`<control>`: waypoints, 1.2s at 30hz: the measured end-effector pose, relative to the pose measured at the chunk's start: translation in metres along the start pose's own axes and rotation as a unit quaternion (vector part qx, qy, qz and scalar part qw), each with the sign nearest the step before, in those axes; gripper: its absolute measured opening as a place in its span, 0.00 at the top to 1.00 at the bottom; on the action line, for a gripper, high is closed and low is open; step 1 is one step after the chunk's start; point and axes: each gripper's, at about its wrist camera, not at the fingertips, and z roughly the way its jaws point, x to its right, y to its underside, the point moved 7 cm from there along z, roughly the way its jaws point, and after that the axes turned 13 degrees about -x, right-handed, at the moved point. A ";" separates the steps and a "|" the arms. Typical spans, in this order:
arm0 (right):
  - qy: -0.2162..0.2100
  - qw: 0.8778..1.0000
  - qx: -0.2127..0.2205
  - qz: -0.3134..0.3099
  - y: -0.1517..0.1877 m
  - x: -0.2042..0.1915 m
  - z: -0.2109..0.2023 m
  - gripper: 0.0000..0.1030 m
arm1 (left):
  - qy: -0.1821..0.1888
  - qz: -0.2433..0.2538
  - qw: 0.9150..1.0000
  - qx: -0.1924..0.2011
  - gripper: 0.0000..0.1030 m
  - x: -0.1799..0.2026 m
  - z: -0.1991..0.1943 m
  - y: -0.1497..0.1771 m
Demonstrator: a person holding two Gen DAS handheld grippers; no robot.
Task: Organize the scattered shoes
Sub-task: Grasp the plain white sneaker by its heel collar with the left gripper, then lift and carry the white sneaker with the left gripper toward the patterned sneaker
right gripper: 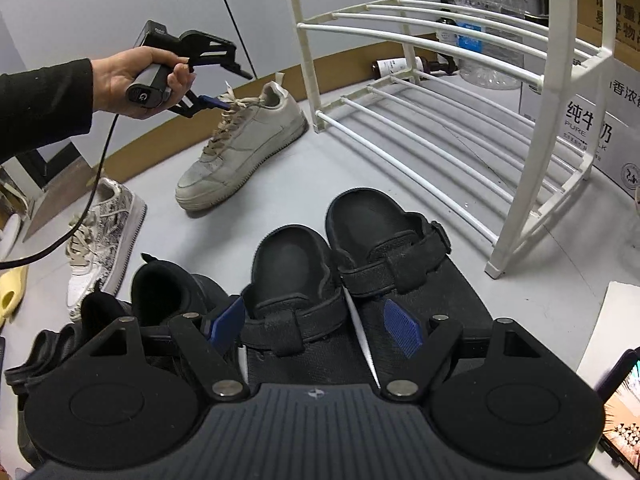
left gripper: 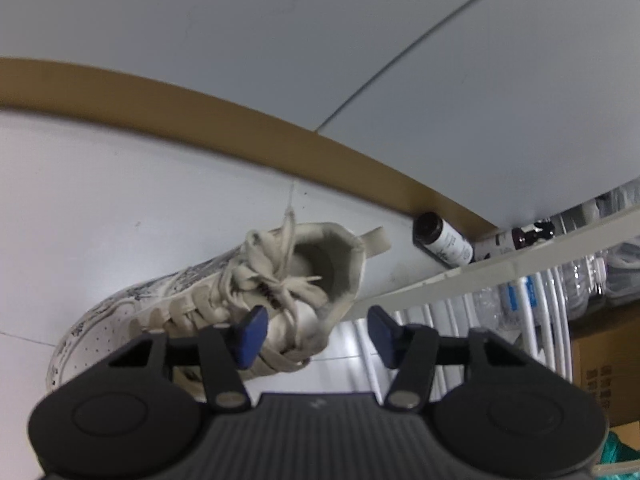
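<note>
A worn white sneaker (left gripper: 224, 300) with beige laces stands on the grey floor; it also shows in the right wrist view (right gripper: 244, 148). My left gripper (left gripper: 316, 332) is open and hovers just above its collar, the left pad by the tongue. It shows held in a hand in the right wrist view (right gripper: 224, 88). My right gripper (right gripper: 316, 328) is open, low over two black strapped clogs (right gripper: 340, 264) that lie side by side. A white shoe rack (right gripper: 448, 120) with rod shelves stands to the right, both tiers bare.
A silver-patterned sneaker (right gripper: 100, 236), a black sneaker (right gripper: 168, 296) and a yellow slipper (right gripper: 10, 296) lie at the left. Bottles (left gripper: 444, 244) lie by the brown baseboard. Cardboard boxes (right gripper: 600, 120) and plastic containers stand behind the rack. A phone (right gripper: 624, 408) lies at the right.
</note>
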 end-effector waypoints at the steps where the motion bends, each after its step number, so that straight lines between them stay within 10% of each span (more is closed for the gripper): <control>1: 0.001 1.000 -0.001 0.001 0.000 0.001 0.001 0.21 | 0.002 -0.007 1.000 0.003 0.46 -0.003 0.001 -0.001; 12: 0.027 0.999 -0.026 -0.007 0.012 0.012 0.006 0.21 | 0.031 -0.043 0.997 0.049 0.56 -0.012 0.027 -0.017; 17: 0.028 0.999 -0.026 -0.008 0.010 0.010 0.008 0.21 | 0.011 -0.061 0.997 0.054 0.88 -0.022 0.024 -0.019; 36: -0.019 1.000 0.014 -0.002 -0.005 -0.050 -0.001 0.21 | 0.005 0.043 0.995 0.094 0.91 0.016 -0.096 -0.036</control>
